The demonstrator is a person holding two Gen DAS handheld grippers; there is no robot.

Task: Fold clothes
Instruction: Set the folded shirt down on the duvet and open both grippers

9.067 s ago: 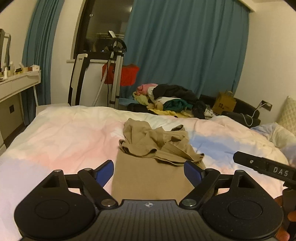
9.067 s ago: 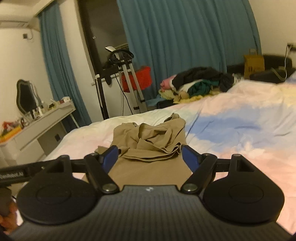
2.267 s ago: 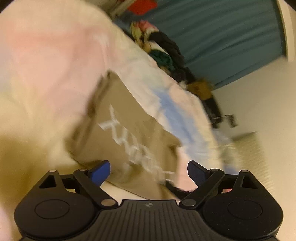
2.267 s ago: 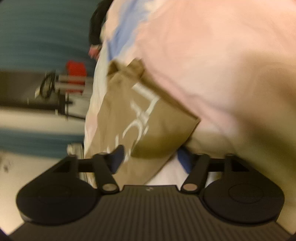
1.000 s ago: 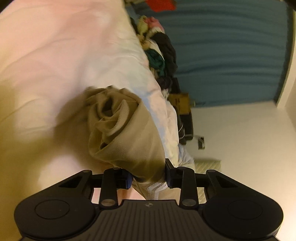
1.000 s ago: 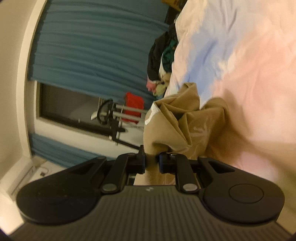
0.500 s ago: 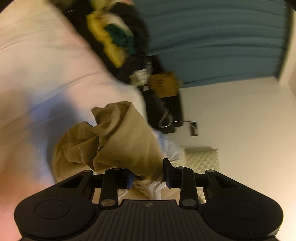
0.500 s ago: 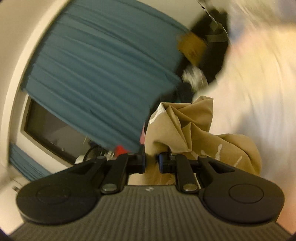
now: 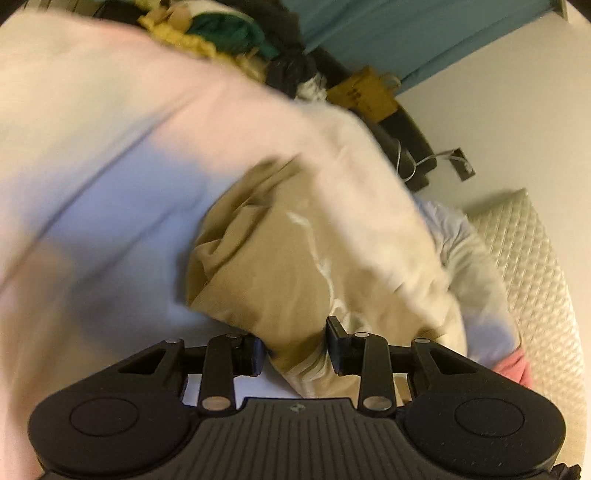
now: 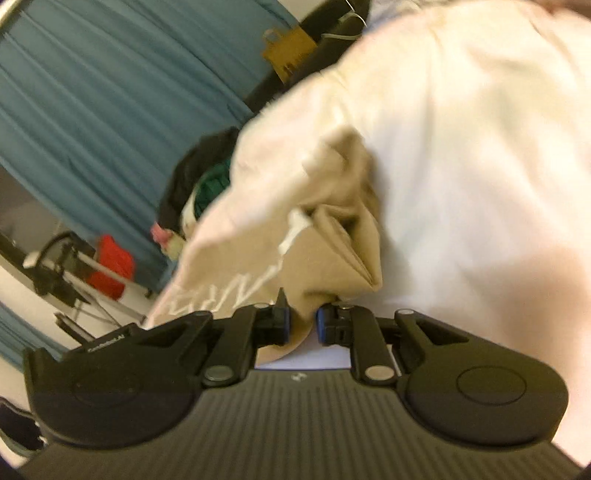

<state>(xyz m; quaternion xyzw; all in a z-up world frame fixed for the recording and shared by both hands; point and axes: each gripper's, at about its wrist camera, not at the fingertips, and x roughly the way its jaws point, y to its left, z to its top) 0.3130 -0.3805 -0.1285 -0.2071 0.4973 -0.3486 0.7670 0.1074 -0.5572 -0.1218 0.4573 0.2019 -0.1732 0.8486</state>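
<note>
You are working over a bed covered by a pastel duvet (image 9: 122, 155) in washes of pink, pale blue and white, blurred by motion in both views. Teal curtains (image 10: 110, 96) hang behind it, with a white wall to the side where a cable runs to a socket (image 9: 463, 168). A heap of unsorted clothes (image 9: 229, 33), black, green and yellow, lies at the far edge of the bed, and a brown paper bag (image 9: 364, 94) stands just beside it; what it holds you cannot tell. A quilted cream pillow (image 9: 532, 251) sits at the bed's right. In the right wrist view a red item (image 10: 110, 264) and a metal-framed stand (image 10: 74, 269) show by the window. The tan shirt (image 9: 266, 266) with white lettering is bunched on the duvet just in front of your grippers. Your left gripper (image 9: 293, 347) has its jaws opening with a thick fold of the shirt between them, the pads touching the cloth. Your right gripper (image 10: 301, 325) is clamped narrowly on another edge of the same shirt.
</note>
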